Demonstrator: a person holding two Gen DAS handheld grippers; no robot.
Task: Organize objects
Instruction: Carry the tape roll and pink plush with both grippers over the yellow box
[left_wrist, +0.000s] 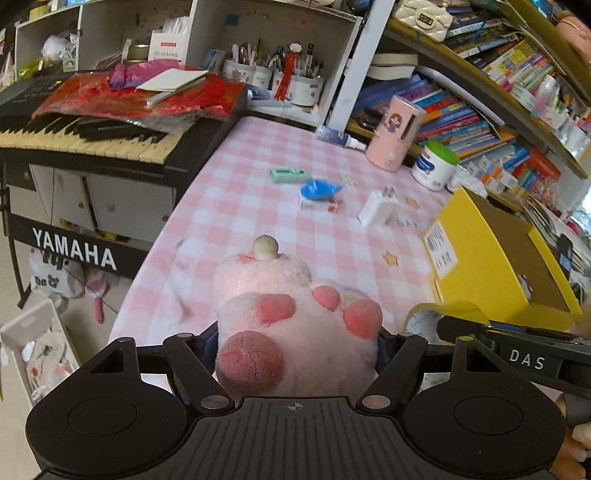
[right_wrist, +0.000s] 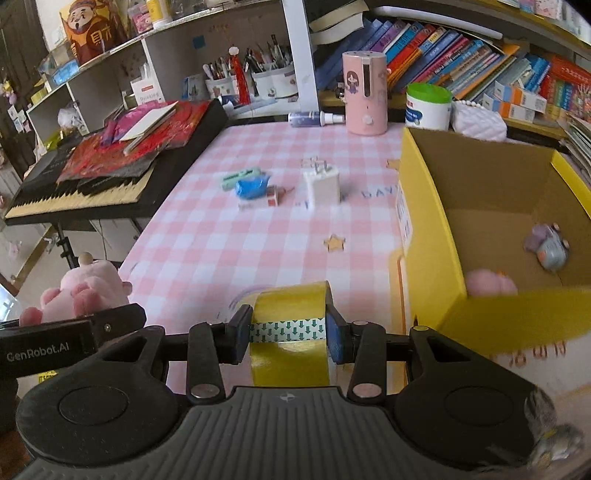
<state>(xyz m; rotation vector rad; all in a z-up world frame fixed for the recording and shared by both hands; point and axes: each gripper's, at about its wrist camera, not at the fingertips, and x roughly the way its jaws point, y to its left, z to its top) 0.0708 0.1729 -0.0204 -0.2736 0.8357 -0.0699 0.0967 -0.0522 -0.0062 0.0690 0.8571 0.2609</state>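
My left gripper (left_wrist: 295, 354) is shut on a pink plush paw (left_wrist: 295, 325) with darker pink pads and a wooden bead on top, held above the near edge of the pink checked table (left_wrist: 258, 206). The same plush paw (right_wrist: 85, 291) shows at the left of the right wrist view. My right gripper (right_wrist: 290, 330) is shut on a roll of yellow tape (right_wrist: 291, 302), its blue pads pressing both sides. An open yellow cardboard box (right_wrist: 424, 221) stands just to the right of the tape. Inside it lie a pink plush (right_wrist: 489, 282) and a small grey-purple toy (right_wrist: 548, 245).
On the table lie a white charger (right_wrist: 321, 184), a blue object (right_wrist: 253, 186), a green one (right_wrist: 242, 175) and a spray bottle (right_wrist: 314, 118). A pink cylinder (right_wrist: 364, 92) and a green-lidded tub (right_wrist: 428, 105) stand at the back. A cluttered keyboard (right_wrist: 74, 192) borders the left side.
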